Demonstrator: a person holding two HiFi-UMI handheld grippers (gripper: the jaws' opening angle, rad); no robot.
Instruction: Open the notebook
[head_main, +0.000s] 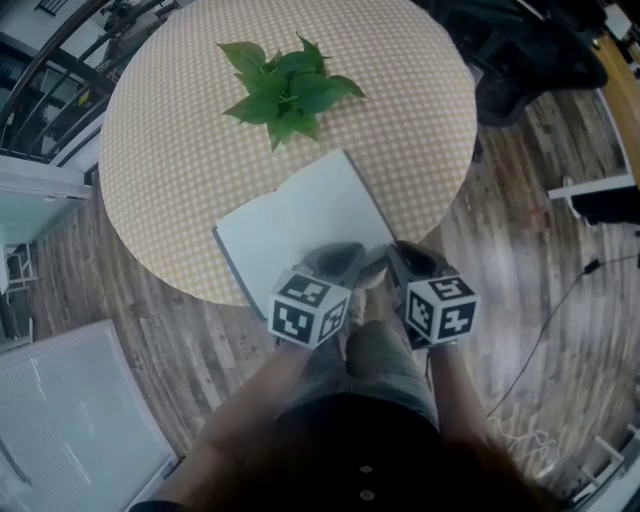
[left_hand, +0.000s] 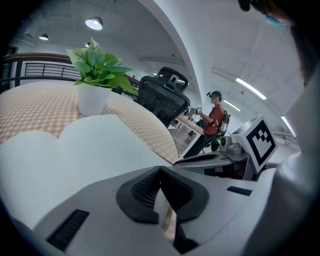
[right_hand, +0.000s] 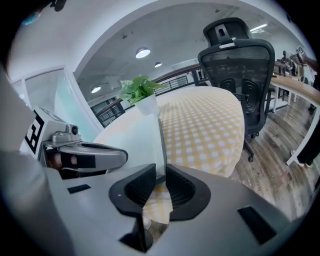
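The notebook (head_main: 300, 215) lies open with white pages up on the near part of the round checked table (head_main: 170, 140); a dark cover edge shows at its left. In the left gripper view its pages (left_hand: 90, 145) curve in two humps. My left gripper (head_main: 335, 260) is at the near edge, its jaws (left_hand: 161, 172) meeting at the tips with a white strip of page between the pads. My right gripper (head_main: 405, 255) sits beside it at the notebook's near right corner. Its jaws (right_hand: 159, 177) stand apart, with the dark corner edge of the notebook (right_hand: 162, 150) in the gap, unpressed.
A potted green plant (head_main: 285, 92) stands on the table beyond the notebook. A black office chair (right_hand: 240, 75) is behind the table's far right side. A person (left_hand: 212, 117) stands far off at a desk. Wooden floor surrounds the table.
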